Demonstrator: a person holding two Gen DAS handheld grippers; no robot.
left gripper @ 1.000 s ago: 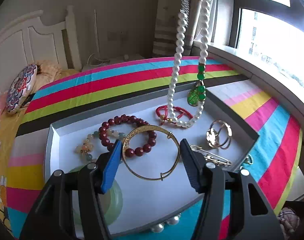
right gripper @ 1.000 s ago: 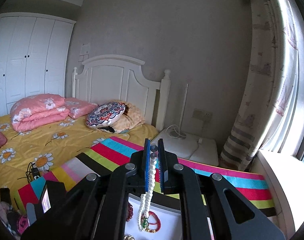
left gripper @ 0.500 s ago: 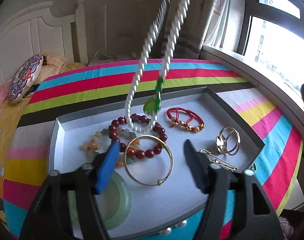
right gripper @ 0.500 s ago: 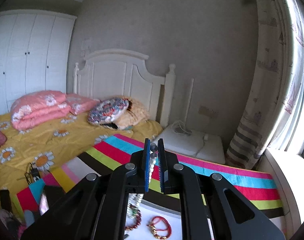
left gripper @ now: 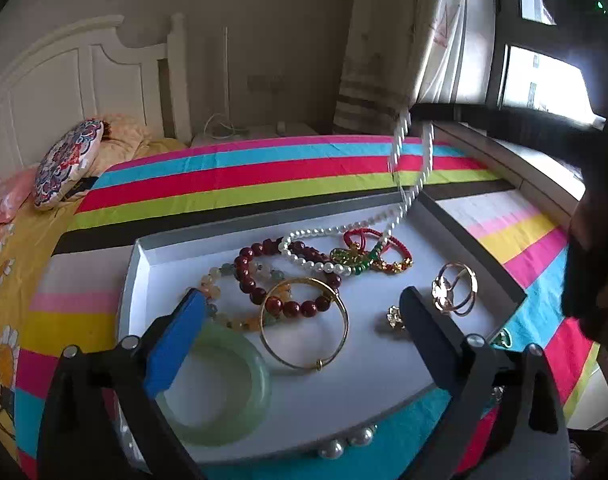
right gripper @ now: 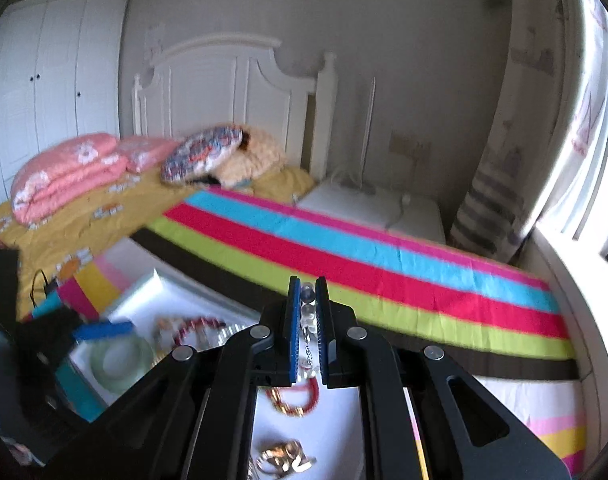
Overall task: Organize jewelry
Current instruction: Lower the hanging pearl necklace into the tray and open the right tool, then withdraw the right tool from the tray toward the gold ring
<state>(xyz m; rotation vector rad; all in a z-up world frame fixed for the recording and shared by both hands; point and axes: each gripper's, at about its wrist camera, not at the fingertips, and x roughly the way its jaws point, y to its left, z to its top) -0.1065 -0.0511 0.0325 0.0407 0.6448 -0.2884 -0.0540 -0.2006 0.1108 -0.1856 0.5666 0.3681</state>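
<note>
A white tray (left gripper: pixel 344 392) on a striped cloth holds jewelry. My right gripper (right gripper: pixel 306 320) is shut on the top of a white pearl necklace (left gripper: pixel 400 200); its lower loop and green pendant (left gripper: pixel 356 258) lie in the tray across a dark red bead bracelet (left gripper: pixel 259 264) and a red cord bracelet (left gripper: pixel 400 258). My left gripper (left gripper: pixel 299 332) is open and empty, low over the tray's front, around a gold bangle (left gripper: pixel 304 326). A pale green jade bangle (left gripper: pixel 219 392) lies by its left finger.
Gold rings (left gripper: pixel 454 288), a small gold piece (left gripper: pixel 396 318) and a pale stone bracelet (left gripper: pixel 219 280) also lie in the tray. Loose pearls (left gripper: pixel 344 442) sit at the tray's front edge. A bed with pillows (right gripper: pixel 71 176) is left, a window sill (left gripper: pixel 544 164) right.
The right gripper has come down and to the right with the pearl necklace. Its lower loop and pendant now rest in the tray instead of hanging. The left gripper stays open.
</note>
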